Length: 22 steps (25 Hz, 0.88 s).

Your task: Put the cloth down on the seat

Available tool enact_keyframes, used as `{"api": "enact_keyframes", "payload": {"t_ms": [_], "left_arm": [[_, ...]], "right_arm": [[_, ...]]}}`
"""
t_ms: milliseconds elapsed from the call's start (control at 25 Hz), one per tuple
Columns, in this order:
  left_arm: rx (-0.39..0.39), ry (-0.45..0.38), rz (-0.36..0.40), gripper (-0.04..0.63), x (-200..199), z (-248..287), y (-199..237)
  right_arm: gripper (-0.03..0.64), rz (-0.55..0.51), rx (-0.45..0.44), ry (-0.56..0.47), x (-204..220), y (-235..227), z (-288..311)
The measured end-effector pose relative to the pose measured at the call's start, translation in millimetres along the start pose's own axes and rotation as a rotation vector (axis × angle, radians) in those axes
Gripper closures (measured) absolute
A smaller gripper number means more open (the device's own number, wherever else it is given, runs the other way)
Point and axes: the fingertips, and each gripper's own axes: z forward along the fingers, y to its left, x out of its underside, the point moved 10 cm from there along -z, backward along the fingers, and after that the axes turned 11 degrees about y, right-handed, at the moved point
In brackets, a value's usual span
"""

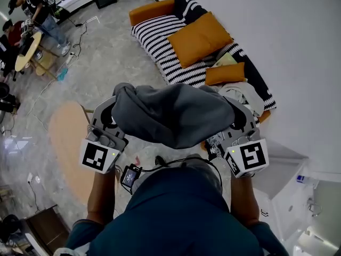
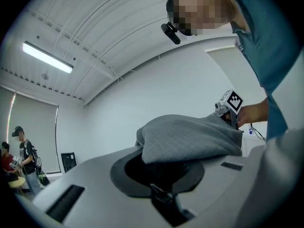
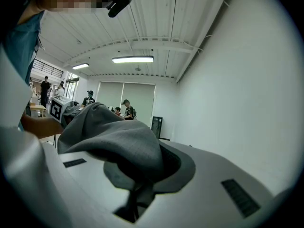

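Note:
A grey cloth point(image 1: 176, 113) hangs stretched between my two grippers, held up in front of the person's chest. My left gripper point(image 1: 113, 111) is shut on the cloth's left end, and the fabric point(image 2: 190, 137) drapes over its jaws. My right gripper point(image 1: 241, 119) is shut on the right end, where the cloth point(image 3: 114, 137) bunches over the jaws and hides them. Both grippers tilt up toward the ceiling. The seat is a sofa point(image 1: 157, 39) with a black-and-white striped cover, ahead and below.
Two orange cushions point(image 1: 200, 36) point(image 1: 225, 73) and some pale clothes point(image 1: 242, 92) lie on the sofa. A round wooden table point(image 1: 66, 143) stands at the left. A white cabinet point(image 1: 285, 169) is at the right. People point(image 1: 32, 15) sit at the far left.

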Motion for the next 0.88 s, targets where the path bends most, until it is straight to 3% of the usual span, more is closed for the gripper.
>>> {"api": "enact_keyframes", "payload": {"t_ms": [240, 640, 880], "left_arm": [[0.007, 0.024, 0.003, 0.546, 1.1, 33.8, 15.1], [-0.065, 0.05, 0.016, 0.546, -15.7, 97.1, 15.2], [-0.086, 0.082, 0.014, 0.546, -19.0, 114.0, 23.1]], "right_arm": [[0.577, 0.008, -0.008, 0.015, -3.1, -25.6, 28.0], [0.577, 0.008, -0.084, -0.037, -3.1, -97.5, 75.7], [0.577, 0.011, -0.119, -0.046, -7.5, -117.1, 99.8]]}}
